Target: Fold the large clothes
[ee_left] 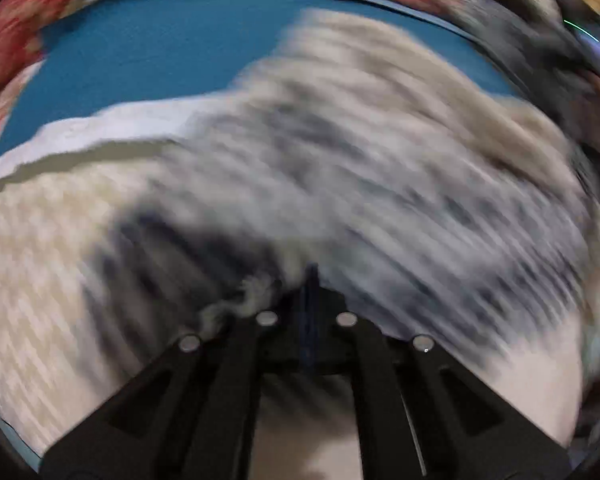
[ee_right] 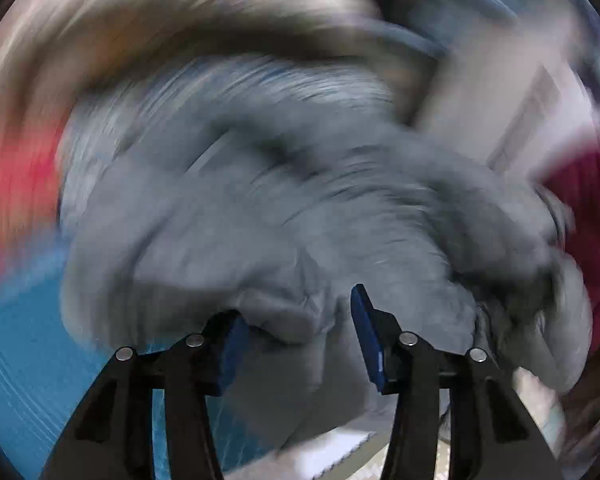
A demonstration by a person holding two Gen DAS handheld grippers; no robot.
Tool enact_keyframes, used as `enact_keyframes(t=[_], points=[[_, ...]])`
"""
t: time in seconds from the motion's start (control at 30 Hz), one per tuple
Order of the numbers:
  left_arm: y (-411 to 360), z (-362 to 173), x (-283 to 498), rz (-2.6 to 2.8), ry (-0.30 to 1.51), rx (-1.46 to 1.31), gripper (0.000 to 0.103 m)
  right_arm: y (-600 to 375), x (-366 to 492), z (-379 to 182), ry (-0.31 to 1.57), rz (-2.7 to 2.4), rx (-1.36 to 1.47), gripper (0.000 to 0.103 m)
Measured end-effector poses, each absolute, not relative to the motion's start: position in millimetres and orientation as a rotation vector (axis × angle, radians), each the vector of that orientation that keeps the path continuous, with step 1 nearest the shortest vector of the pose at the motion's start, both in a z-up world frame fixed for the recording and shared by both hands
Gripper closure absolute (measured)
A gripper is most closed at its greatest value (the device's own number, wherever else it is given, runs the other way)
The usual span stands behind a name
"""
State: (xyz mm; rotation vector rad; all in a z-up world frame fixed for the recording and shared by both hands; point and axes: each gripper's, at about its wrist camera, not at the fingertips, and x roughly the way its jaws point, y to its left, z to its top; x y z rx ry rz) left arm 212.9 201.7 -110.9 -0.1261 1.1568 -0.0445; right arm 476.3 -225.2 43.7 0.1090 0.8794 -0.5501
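Both pictures are heavily smeared by motion blur, so only broad shapes can be told. From the left wrist view, the left gripper (ee_left: pixel 311 280) has its black fingers brought together with no gap between the blue pads, and a wisp of pale grey cloth shows just beside the left finger; whether cloth is actually pinched between the pads cannot be told. Ahead of it spreads the large grey and cream knitted garment (ee_left: pixel 340 168), rumpled, with dark streaks across it, lying on the blue table surface (ee_left: pixel 160 52), which shows bare beyond the garment's far edge. A white strip of fabric (ee_left: pixel 112 124) runs along the garment's left side against the blue. A red and cream patterned cloth (ee_left: pixel 16 36) curves along the far rim of the view. From the right wrist view, the right gripper (ee_right: pixel 300 336) stands partly open, its blue pads (ee_right: pixel 366 336) apart, with a bulging fold of the same grey garment (ee_right: pixel 260 220) sitting in the gap; the pads do not appear to press on it. Blue surface shows at lower left, and a dark crimson fabric (ee_right: pixel 584 216) lies at the right edge.
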Motion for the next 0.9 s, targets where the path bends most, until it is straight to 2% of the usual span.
enact_keyframes(t=[0.1,0.2,0.33,0.43,0.47,0.57,0.63,0.67,0.7,0.73,0.8,0.9], points=[[260.3,-111.7,246.3,0.138,1.085,-0.168,0.102,-223.4,437.8,69.2,0.858,-0.223,0.107,0.057],[300.2,-111.5,265.9,0.275,1.044,-0.153,0.101,-175.7,379.5,62.5,0.928,0.201,0.097,0.057],[341.9,-100.4,253.4,0.279,1.060,-0.435,0.101,-60.6,300.8,7.1,1.196,0.771,0.101,0.057],[331.2,-73.3,231.0,0.173,1.082,-0.382,0.100,-11.5,349.7,-41.8,1.333,0.735,0.034,0.057],[325.1,-60.5,218.6,0.138,1.083,-0.372,0.100,-7.4,383.0,-48.2,1.306,0.652,0.031,0.057],[313.0,-24.7,171.2,0.061,1.023,-0.338,0.099,-40.2,487.6,-30.8,1.070,0.189,0.030,0.057],[303.4,-4.1,129.3,0.045,0.992,-0.269,0.091,-63.6,507.7,-22.3,1.062,0.074,0.126,0.057],[298.3,0.1,113.0,0.044,0.977,-0.243,0.081,-68.8,504.8,-15.5,1.068,0.157,0.213,0.057],[295.1,2.6,89.5,0.057,0.959,-0.209,0.071,-68.6,488.0,-2.5,1.038,0.243,0.232,0.057],[298.5,0.8,76.5,0.063,0.957,-0.196,0.067,-59.9,469.7,7.1,1.007,0.282,0.206,0.057],[301.8,-9.7,52.7,0.084,0.982,-0.184,0.065,-40.4,409.0,20.1,0.965,0.435,0.147,0.057],[319.5,-27.7,27.3,0.134,1.037,-0.208,0.065,6.0,305.8,20.7,0.998,0.654,0.148,0.055]])
